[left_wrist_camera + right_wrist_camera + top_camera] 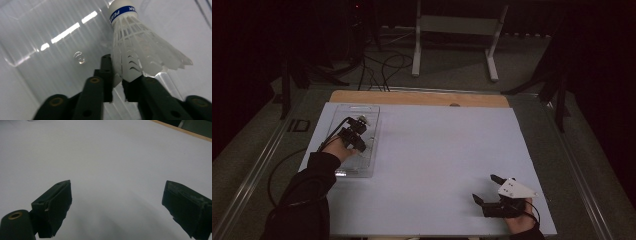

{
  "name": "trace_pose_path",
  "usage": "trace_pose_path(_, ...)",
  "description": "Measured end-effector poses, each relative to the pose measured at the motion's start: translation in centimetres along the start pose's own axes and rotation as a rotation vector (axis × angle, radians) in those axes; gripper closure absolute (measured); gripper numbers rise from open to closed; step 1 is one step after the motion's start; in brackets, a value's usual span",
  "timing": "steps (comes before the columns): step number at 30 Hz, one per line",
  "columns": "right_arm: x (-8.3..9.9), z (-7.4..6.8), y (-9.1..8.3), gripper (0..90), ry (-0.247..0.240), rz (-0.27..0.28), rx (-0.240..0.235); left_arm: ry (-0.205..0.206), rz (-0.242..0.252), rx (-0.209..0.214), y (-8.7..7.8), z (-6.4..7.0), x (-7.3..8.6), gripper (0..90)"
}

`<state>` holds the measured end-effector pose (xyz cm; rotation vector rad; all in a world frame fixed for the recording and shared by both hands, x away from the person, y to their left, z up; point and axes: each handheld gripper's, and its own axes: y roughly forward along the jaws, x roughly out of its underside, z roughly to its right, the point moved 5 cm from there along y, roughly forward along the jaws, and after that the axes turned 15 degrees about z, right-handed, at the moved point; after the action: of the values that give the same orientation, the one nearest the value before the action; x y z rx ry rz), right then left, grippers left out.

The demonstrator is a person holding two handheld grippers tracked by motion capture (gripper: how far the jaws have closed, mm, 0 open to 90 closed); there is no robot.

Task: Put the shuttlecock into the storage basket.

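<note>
1. The left gripper [357, 131] reaches into a clear plastic tray [343, 170] at the left edge of the white board [442, 155], its jaws clenched on the skirt of a white shuttlecock [140, 47].
2. In the left gripper view the shuttlecock's cork, ringed by a blue band [123, 11], points up and away from the jaws; the lettering on the band is cut off by the frame and cannot be read in full.
3. From the high view the shuttlecock [361, 120] is a small pale blur at the gripper's tip, over the tray's far half; whether it touches the tray floor cannot be told.
4. Glare streaks across the tray's transparent wall, so its edges are hard to trace in the left gripper view.
5. The right gripper [492, 191] rests near the board's near right corner, well apart from the tray, jaws spread wide with only bare board between them.
6. The person's dark left sleeve [307, 200] covers the tray's near left corner.
7. Beyond the board lie a wooden tabletop strip [422, 97], loose cables [382, 67] on the floor and a white metal stand [457, 30]; the surrounding room is too dark to make out.
</note>
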<state>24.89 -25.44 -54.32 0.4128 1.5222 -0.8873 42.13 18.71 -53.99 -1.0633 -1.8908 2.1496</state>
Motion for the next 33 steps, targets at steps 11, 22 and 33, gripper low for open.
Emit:
trace_pose_path(11, 0.0, 0.0, -0.1, 9.1, 0.0, -0.002, 0.001, -0.001, 0.014, -0.021, -1.8, 0.3, 0.0, 48.7)
trace_pose_path(22, 0.0, 0.0, 0.0, 9.1, -0.001, -0.002, 0.001, -0.004, 0.062, -0.018, -4.0, 0.3, 0.6, 33.8)
trace_pose_path(33, 0.0, -0.1, 0.0, 9.1, -0.001, -0.005, 0.007, 0.023, 0.101, 0.006, -6.0, 1.3, 0.8, 14.7)
